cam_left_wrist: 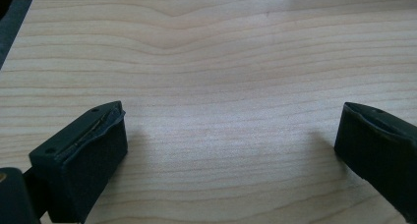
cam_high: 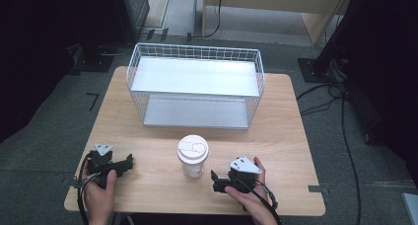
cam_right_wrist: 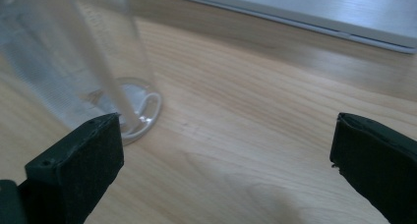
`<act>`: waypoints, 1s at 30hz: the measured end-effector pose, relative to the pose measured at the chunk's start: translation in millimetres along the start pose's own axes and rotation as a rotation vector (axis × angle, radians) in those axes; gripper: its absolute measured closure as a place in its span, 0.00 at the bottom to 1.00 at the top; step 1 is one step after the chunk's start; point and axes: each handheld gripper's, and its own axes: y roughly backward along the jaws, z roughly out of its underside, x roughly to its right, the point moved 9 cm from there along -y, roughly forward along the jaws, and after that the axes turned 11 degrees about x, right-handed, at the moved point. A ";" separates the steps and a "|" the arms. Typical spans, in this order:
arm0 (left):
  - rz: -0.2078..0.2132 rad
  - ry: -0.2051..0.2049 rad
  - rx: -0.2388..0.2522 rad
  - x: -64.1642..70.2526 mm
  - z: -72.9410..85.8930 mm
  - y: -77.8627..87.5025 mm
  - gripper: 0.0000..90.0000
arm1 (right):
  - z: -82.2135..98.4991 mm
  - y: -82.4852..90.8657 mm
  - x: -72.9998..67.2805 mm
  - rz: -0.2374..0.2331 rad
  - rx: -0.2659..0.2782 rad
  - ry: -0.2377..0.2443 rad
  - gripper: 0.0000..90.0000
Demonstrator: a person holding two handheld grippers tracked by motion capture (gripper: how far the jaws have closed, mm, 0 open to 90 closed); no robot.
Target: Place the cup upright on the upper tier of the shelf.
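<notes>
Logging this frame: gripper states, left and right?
Left gripper: open, holding nothing.
Right gripper: open, holding nothing, beside the cup.

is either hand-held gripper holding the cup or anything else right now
Nothing is held. The left hand-held gripper is open over bare table; the right hand-held gripper is open beside the cup, not around it.

A clear cup point(cam_high: 192, 158) with a white lid stands on the wooden table point(cam_high: 148, 185). The right gripper point(cam_high: 217, 179) is near it. The left gripper point(cam_high: 129, 163) is farther away. A white wire basket point(cam_high: 194, 87) sits behind.
</notes>
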 end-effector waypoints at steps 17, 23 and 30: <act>0.000 0.001 0.001 0.0 -0.1 -0.1 0.00 | -13.2 -10.7 -48.9 -0.125 0.046 0.017 0.00; 0.000 0.000 0.000 0.0 0.0 0.0 0.00 | -28.3 -15.5 -60.3 -0.140 0.096 0.016 0.02; 0.000 0.000 0.000 0.0 0.0 0.0 0.00 | -43.2 -22.2 -70.2 -0.129 0.140 0.018 0.03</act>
